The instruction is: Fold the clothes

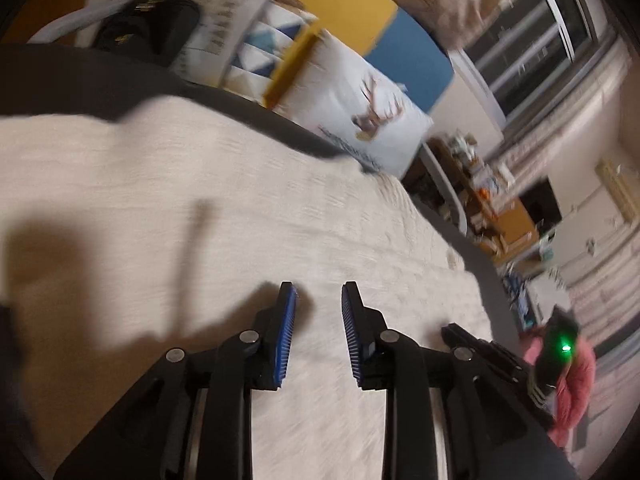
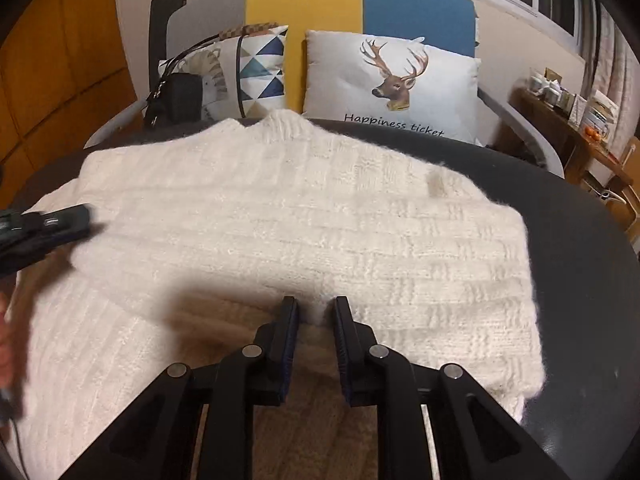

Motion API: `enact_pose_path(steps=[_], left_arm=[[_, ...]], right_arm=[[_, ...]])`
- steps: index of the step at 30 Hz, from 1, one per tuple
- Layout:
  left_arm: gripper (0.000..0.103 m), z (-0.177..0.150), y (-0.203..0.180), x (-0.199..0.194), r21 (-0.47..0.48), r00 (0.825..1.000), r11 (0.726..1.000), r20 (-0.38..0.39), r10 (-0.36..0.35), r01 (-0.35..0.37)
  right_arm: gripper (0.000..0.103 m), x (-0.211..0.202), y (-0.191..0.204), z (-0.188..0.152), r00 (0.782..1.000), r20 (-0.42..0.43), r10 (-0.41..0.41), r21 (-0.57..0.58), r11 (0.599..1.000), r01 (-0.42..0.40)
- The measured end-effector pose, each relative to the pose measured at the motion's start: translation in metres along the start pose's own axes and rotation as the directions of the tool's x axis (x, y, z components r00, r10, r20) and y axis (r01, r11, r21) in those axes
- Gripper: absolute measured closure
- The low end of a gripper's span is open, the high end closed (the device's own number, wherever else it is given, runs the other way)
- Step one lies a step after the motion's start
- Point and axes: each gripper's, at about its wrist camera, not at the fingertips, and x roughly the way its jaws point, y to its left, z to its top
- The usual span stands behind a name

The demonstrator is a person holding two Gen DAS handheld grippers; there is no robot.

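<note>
A: Where is the sweater (image 2: 304, 216)?
B: Spread flat on the dark round worktop (image 2: 580, 248), collar at the far edge, hem near. White chunky knit. It covers most of the top; bare dark surface shows on the right.

A: Right gripper (image 2: 313, 312)?
B: Over the near hem, pointing down at it. Jaws slightly apart, a tuft of the knit sits in the gap. I see no clamp on the cloth.

A: Left gripper (image 1: 319, 300)?
B: Jaws apart, nothing between them. It hangs over the sweater. That view is motion-blurred. In the right wrist view the left gripper shows at the left edge, above the sweater's left side.

A: Anything folded?
B: Near left part of the knit lies over a lower layer, edge running diagonally. Right side lies in one flat sheet with a straight edge.

A: Background?
B: Sofa beyond the worktop with a yellow and blue back (image 2: 360, 0). Deer cushion (image 2: 392, 80) on the right, triangle-pattern cushion (image 2: 260, 68) left of it, black bag (image 2: 176, 96) far left. Cluttered shelf (image 2: 576, 120) on the far right.
</note>
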Motion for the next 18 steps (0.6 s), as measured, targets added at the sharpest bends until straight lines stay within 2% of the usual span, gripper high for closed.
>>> enact_pose_path(steps=[3,7,10,12,15,18], left_arm=[[0.076,0.006,0.043,-0.038,-0.134,0.998,0.991,0.057,0.018,-0.010],[0.076,0.020,0.114,-0.101,-0.316,0.978,0.947,0.167,0.123,-0.064],[0.063,0.031,0.172,-0.156,-0.464,0.933,0.877,0.248,0.260,-0.121],[0.055,0.032,0.201,-0.185,-0.540,0.900,0.832,0.292,0.323,-0.124],[0.053,0.026,0.231,-0.208,-0.609,0.865,0.781,0.312,0.393,-0.135],[0.053,0.023,0.254,-0.227,-0.647,0.824,0.738,0.304,0.478,-0.190]], right_arm=[[0.086,-0.002,0.001,-0.002,1.000,0.009,-0.015,-0.012,1.000,0.015],[0.085,0.002,0.002,-0.002,1.000,0.016,-0.015,-0.011,1.000,0.016],[0.085,0.004,0.003,-0.001,1.000,0.017,-0.012,-0.008,1.000,0.012],[0.085,0.005,0.003,-0.001,1.000,0.018,-0.009,-0.006,1.000,0.009],[0.085,0.004,0.002,-0.001,1.000,0.019,-0.006,-0.003,1.000,0.006],[0.085,0.004,0.003,-0.001,1.000,0.020,-0.009,-0.005,1.000,0.009]])
